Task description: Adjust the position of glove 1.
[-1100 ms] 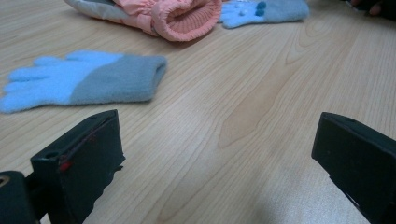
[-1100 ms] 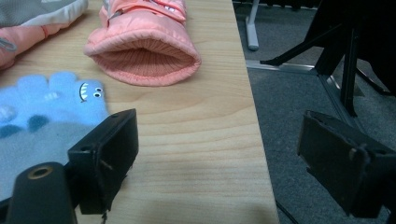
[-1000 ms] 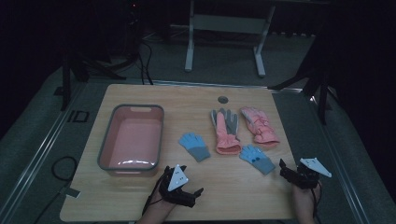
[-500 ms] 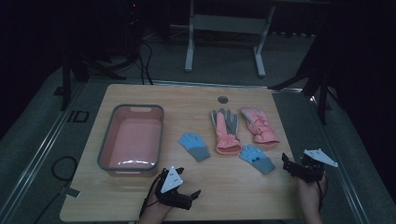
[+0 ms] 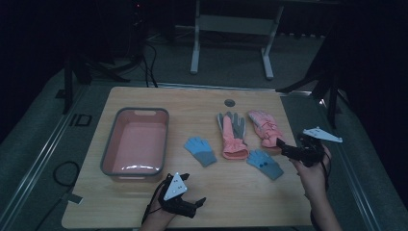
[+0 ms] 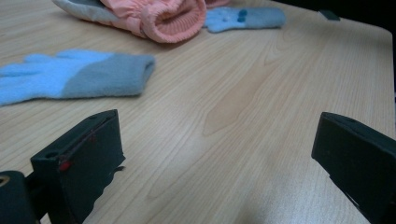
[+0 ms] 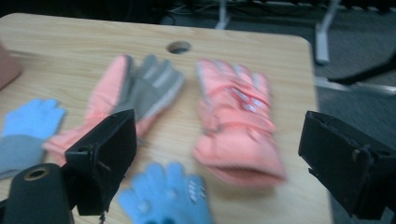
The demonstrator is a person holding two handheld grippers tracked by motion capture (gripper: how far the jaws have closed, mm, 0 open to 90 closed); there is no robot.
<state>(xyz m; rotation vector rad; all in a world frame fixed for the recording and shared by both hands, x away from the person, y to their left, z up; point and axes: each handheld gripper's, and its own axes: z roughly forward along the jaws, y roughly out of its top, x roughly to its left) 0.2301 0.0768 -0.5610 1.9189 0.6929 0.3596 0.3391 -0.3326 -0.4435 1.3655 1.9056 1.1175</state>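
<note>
Nothing is yet placed in the pink plastic basin at centre left; four gloves lie on the wooden table. The right gripper, jaws spread, is aimed at the pink padded glove; the left gripper is held open, empty.

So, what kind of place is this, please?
Probably a lab or studio set up for recording, not a home: a bare wooden table stands on grey carpet in a dark room, with cables on the floor and a metal stand behind.

My right gripper view: pink glove motion-blurred; blue glove cut off by bottom edge.
</note>
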